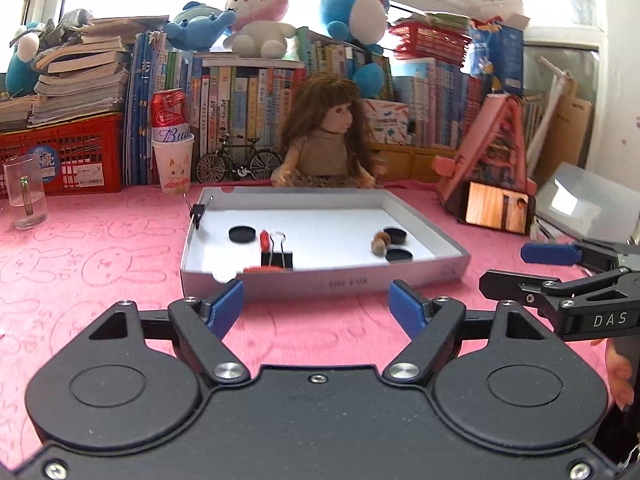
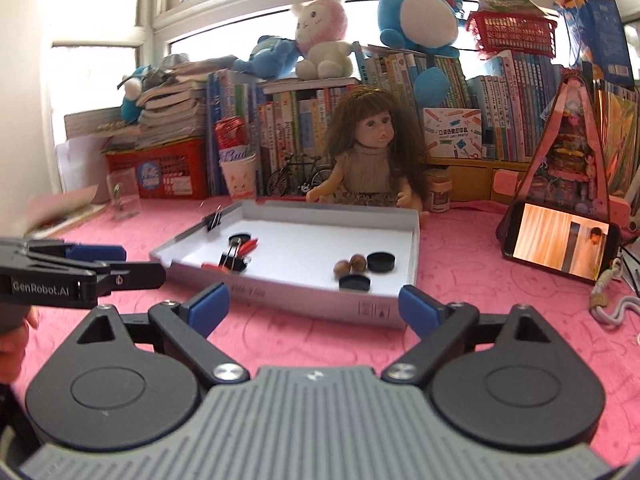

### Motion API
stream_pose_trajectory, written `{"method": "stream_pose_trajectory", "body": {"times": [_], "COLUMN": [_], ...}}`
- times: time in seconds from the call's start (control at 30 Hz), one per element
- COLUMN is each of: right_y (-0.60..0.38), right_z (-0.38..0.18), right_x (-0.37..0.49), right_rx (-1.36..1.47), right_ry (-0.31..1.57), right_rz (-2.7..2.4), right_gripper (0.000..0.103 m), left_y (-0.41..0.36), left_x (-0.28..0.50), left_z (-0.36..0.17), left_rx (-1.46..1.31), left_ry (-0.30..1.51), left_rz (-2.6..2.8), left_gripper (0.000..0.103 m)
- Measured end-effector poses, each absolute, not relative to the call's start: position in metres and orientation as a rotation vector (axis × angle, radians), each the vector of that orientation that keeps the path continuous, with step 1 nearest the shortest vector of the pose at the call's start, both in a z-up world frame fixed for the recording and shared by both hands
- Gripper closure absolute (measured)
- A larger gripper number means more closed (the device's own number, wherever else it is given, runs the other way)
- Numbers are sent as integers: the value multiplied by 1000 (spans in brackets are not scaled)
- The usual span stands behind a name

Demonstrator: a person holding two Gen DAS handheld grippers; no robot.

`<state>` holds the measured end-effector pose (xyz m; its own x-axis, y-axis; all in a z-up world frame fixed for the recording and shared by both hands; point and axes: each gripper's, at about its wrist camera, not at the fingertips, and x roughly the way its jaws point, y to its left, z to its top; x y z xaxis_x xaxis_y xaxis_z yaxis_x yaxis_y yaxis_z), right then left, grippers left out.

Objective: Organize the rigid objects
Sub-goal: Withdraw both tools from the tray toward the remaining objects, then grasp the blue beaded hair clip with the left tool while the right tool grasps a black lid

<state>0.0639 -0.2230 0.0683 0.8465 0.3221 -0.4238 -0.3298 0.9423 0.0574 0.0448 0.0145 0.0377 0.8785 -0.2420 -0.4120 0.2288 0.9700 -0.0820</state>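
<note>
A shallow white box lid [image 1: 320, 280] [image 2: 304, 292] lies on the pink cloth. Inside it are black round caps [image 1: 242, 234] [image 2: 381, 261], a black binder clip [image 1: 277, 258] [image 2: 234, 258], a red piece [image 1: 264, 240] [image 2: 248, 245] and two brown nuts [image 1: 379, 242] [image 2: 350, 265]. Another binder clip [image 1: 197, 212] [image 2: 213, 219] grips the lid's left wall. My left gripper [image 1: 316, 308] is open and empty, just in front of the lid. My right gripper [image 2: 314, 306] is open and empty at the lid's near corner; it also shows in the left wrist view [image 1: 532, 266].
A doll [image 1: 328, 136] [image 2: 372, 152] sits behind the lid. A phone [image 1: 496, 208] [image 2: 560, 242] leans on a pink toy house at the right. A paper cup [image 1: 173, 164], a clear glass [image 1: 25, 196], a model bicycle [image 1: 238, 162] and red crates stand before rows of books.
</note>
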Motion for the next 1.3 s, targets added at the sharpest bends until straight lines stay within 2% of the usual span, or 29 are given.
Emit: {"method": "stream_pose_trajectory", "body": {"times": [0.13, 0.47, 0.57, 0.63, 0.67, 0.77, 0.8, 1.0, 1.23, 1.3], "right_y": [-218, -200, -191, -188, -187, -188, -190, -205, -219, -223], "right_z": [61, 39, 34, 31, 30, 29, 30, 34, 33, 32], "right_x": [44, 6, 0, 0, 1, -1, -1, 2, 3, 3], "right_rx": [-56, -146, -179, -187, -183, -166, -163, -135, -117, -107], "right_ry": [422, 492, 522, 546, 558, 568, 568, 563, 562, 562], "right_rz": [368, 578, 623, 638, 642, 641, 637, 543, 440, 421], "right_gripper": [1, 1, 9, 24, 28, 60, 66, 66, 66, 66], "left_y": [11, 9, 9, 10, 10, 10, 9, 2, -23, -30], "left_x": [25, -4, -8, -11, -10, -12, -12, -15, -20, -20], "left_z": [30, 16, 16, 15, 16, 17, 17, 16, 8, 4], "left_rx": [-1, 78, 82, 84, 88, 102, 106, 118, 172, 183], "left_ry": [452, 470, 476, 477, 481, 483, 483, 499, 537, 544], "left_rz": [-261, -284, -289, -299, -307, -334, -343, -413, -495, -493], "left_gripper": [25, 25, 25, 25, 26, 27, 28, 32, 51, 51]}}
